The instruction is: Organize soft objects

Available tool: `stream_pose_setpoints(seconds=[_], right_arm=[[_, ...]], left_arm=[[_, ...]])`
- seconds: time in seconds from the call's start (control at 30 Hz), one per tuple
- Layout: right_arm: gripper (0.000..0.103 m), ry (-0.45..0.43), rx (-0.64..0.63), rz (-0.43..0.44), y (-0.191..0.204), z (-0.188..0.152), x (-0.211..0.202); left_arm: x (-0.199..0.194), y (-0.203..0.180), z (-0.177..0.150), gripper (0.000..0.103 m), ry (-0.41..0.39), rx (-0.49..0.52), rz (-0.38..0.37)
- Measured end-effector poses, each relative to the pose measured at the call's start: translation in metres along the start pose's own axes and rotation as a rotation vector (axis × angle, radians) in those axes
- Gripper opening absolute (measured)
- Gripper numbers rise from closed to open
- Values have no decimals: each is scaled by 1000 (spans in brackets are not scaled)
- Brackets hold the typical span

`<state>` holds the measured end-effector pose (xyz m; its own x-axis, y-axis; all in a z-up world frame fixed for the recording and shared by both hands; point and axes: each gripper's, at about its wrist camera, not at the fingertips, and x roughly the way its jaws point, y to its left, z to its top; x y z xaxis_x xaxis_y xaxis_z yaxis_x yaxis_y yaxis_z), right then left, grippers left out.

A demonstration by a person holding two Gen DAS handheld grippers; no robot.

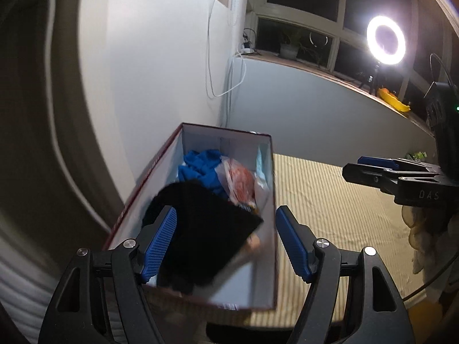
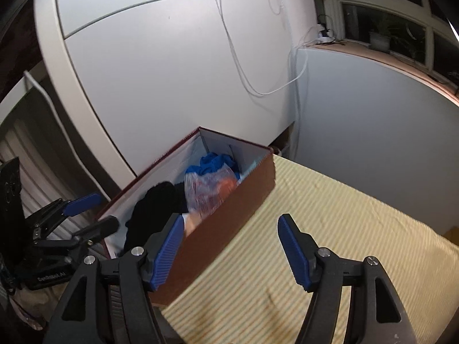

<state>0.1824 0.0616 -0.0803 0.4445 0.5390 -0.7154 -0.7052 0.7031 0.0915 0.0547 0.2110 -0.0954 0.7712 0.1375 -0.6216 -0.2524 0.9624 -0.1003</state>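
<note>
Beyond box (image 1: 266,172), ring light (image 1: 385,40), left view only

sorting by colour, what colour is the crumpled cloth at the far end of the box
Bright blue cloth, clearest in the left wrist view, inside the box.

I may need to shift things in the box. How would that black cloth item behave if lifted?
The black fabric item would probably droop: it lies slumped over the pile inside the red cardboard box. It looks light, likely coming up without dragging the clear plastic bag beside it.
</note>
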Motion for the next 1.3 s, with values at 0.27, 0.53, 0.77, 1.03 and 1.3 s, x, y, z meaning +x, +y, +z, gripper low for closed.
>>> stream_pose_setpoints(seconds=[0.27,0.53,0.77,1.03,1.3], right_arm=[[64,-51,-10,-70,14,-55,-30],[74,-134,-13,-110,36,-101,-74],[74,-141,-15,-129,39,-116,-88],[74,-131,-16,-132,38,-123,-90],[74,-136,-16,-135,38,-125,-94]], left_arm=[[-47,-8,-37,72,-103,-48,63],[-83,-14,-61,82,-167,-68,129],[-100,-25,-65,82,-190,-43,119],[-105,-29,-69,82,-194,-39,134],[-110,-33,-71,82,-195,-33,135]])
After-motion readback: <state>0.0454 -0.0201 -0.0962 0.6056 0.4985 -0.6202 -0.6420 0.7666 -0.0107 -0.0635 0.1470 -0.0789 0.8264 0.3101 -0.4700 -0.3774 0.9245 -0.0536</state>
